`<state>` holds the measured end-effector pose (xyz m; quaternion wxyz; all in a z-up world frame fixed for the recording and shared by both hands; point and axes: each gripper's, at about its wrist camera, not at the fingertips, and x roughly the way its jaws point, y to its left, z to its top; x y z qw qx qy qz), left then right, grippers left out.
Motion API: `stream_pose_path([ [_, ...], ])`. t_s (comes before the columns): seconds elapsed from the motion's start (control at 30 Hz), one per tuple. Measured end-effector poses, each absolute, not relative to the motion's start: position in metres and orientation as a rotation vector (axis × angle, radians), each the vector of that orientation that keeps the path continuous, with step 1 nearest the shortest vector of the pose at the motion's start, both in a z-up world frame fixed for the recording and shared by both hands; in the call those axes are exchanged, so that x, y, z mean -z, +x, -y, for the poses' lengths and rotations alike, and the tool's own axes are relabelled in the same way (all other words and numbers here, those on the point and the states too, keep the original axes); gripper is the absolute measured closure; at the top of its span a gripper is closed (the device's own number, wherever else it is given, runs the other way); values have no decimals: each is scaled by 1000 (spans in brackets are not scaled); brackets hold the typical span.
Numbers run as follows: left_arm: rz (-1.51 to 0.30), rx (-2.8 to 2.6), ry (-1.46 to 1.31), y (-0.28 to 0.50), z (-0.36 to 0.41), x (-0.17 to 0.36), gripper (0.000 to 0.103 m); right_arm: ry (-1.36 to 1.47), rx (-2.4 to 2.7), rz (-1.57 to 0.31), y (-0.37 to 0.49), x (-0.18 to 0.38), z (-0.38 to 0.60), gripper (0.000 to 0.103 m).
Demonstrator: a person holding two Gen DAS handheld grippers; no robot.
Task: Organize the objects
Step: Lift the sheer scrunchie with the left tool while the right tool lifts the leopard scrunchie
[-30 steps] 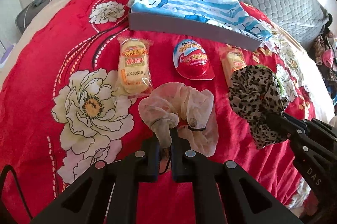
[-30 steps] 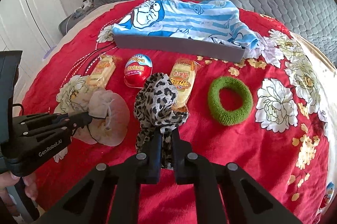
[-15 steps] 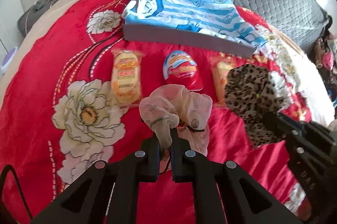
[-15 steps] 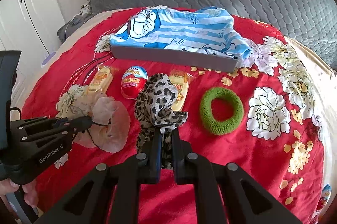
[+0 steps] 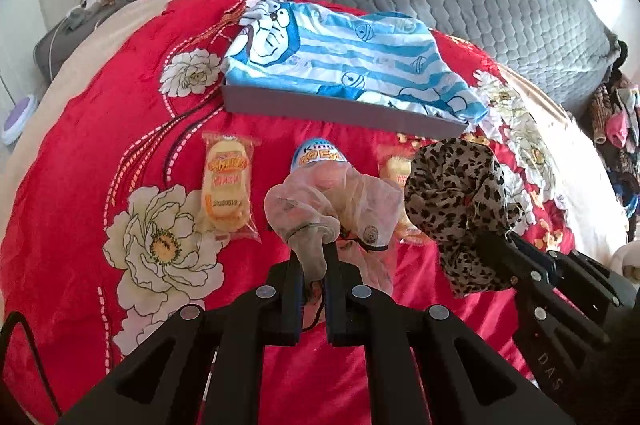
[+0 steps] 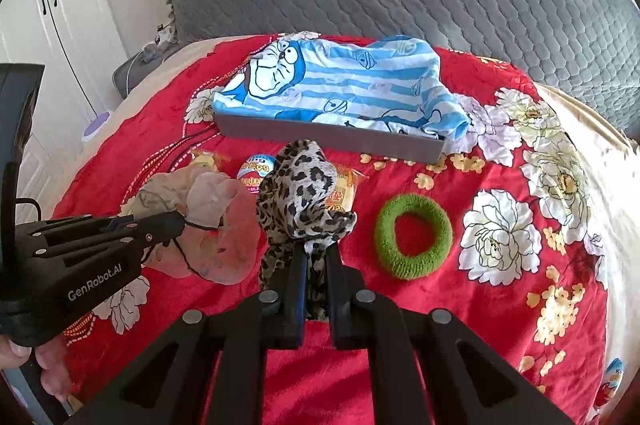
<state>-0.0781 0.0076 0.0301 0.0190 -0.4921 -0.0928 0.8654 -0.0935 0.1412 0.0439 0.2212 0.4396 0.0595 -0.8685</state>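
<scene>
Left wrist view: the left gripper [image 5: 314, 257] is pinched narrow on the pale pink scrunchie [image 5: 336, 201], which hangs lifted above the red blanket [image 5: 80, 185].
Right wrist view: the right gripper [image 6: 316, 257] is closed tight on a gathered fold of the leopard scrunchie [image 6: 304, 193], also raised off the blanket.
Pink scrunchie: sheer, very light and floppy; a thin dark elastic thread trails from it (likely to snag on a fingertip). Best held by a bunched fold, as now.
Leopard scrunchie: soft, light fabric that drapes and swings; a grip on a thick bunch should keep it from slipping out.
Green scrunchie [image 6: 414, 237]: lies flat on the blanket to the right, thick and springy; I judge its ring easiest to take across one side.
Snacks: a wrapped cake [image 5: 228, 185] and a chocolate egg [image 5: 318, 155] lie on the blanket just beyond the scrunchies (crinkly wrappers, probably slippery).
Grey box [image 5: 340, 107]: sits further back, draped with a blue striped cloth [image 5: 344, 61]; it looks a likely place to put things.
</scene>
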Motion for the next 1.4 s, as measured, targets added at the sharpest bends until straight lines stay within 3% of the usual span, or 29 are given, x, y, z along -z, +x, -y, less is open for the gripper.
stream_pose_path([
  [1.4, 240, -2810, -1395, -140, -11, -82, 95, 1044, 2554, -147, -147, -93, -152, 95],
])
